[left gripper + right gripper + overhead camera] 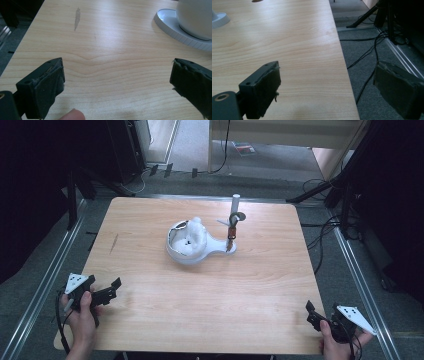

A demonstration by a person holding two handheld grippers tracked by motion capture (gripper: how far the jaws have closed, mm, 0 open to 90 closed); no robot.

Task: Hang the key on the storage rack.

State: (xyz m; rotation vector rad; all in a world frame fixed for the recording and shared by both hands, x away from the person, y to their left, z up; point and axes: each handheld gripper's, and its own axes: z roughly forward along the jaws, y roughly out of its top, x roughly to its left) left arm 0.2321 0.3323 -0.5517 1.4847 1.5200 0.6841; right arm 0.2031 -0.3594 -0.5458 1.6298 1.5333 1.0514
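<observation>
White stand (192,245) on the bench (200,310) looks hard, smooth, maybe breakable; hold its thin post (233,222). Left hand-held gripper (107,292) and right hand-held gripper (316,316) are both wide, holding nothing.

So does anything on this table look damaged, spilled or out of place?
Only a dark streak on the wooden table near its left edge, like a scuff or stain. The white stand sits upright mid-table, nothing spilled; left gripper and right gripper are open.
</observation>
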